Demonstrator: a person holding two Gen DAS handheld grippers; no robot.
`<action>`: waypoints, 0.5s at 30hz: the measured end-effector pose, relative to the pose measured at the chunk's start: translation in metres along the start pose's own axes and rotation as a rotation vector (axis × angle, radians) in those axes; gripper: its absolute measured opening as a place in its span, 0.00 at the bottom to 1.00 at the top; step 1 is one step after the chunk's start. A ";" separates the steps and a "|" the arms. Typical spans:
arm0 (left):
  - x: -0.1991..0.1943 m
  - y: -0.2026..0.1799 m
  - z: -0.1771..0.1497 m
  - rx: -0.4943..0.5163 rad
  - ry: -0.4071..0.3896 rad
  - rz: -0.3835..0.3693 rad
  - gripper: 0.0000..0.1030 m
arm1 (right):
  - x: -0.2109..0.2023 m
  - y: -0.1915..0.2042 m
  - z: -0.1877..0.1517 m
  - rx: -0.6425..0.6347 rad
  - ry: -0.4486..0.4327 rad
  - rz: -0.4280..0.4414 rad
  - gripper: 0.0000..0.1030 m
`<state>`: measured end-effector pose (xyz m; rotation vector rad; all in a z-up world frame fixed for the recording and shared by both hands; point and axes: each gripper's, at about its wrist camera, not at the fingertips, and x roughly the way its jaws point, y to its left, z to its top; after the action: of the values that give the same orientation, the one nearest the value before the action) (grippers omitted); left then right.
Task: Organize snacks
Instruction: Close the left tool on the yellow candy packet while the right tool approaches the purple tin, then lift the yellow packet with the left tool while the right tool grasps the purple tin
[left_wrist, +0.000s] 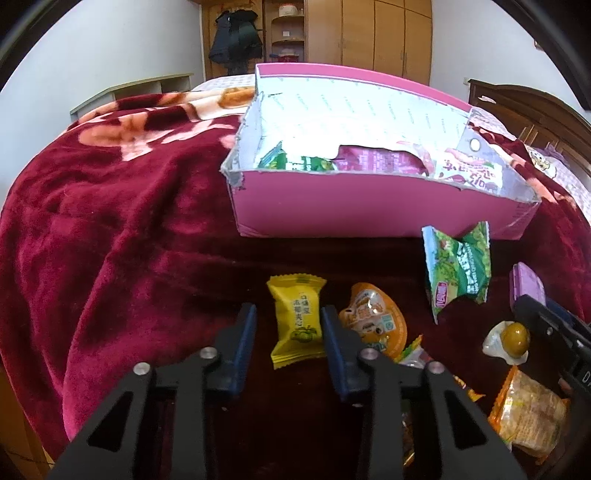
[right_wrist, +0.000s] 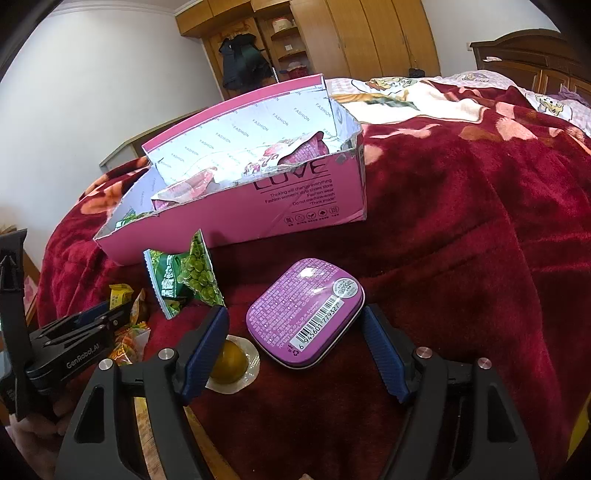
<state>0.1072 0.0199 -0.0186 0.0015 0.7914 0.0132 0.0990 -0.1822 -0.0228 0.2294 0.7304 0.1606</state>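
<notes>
A pink cardboard box (left_wrist: 332, 206) on the red blanket holds several snack packets; it also shows in the right wrist view (right_wrist: 258, 218). My left gripper (left_wrist: 290, 332) is open with a yellow snack packet (left_wrist: 297, 319) between its fingers. My right gripper (right_wrist: 295, 332) is open around a purple tin (right_wrist: 304, 312) lying on the blanket, fingers apart from it. A green pea packet (left_wrist: 458, 266) stands in front of the box, and shows in the right wrist view (right_wrist: 184, 275). An orange jelly cup (left_wrist: 373, 319) lies right of the yellow packet.
A wrapped round brown sweet (right_wrist: 229, 360) lies by my right gripper's left finger, also in the left wrist view (left_wrist: 511, 338). An orange cracker packet (left_wrist: 528, 413) lies near right. More small wrappers (right_wrist: 129, 332) lie by the left gripper (right_wrist: 96, 317). A headboard (right_wrist: 535, 55) stands far right.
</notes>
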 end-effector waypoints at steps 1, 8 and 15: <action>-0.001 0.000 0.000 0.000 0.000 -0.002 0.30 | 0.000 0.001 -0.001 -0.002 -0.003 -0.002 0.74; -0.006 0.007 0.001 -0.031 0.005 -0.057 0.25 | 0.000 0.001 0.000 -0.004 -0.004 -0.005 0.74; -0.013 0.020 0.000 -0.091 0.010 -0.106 0.24 | 0.000 0.002 -0.001 -0.013 -0.006 -0.013 0.74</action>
<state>0.0981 0.0394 -0.0095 -0.1261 0.7999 -0.0511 0.0983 -0.1804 -0.0228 0.2126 0.7251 0.1518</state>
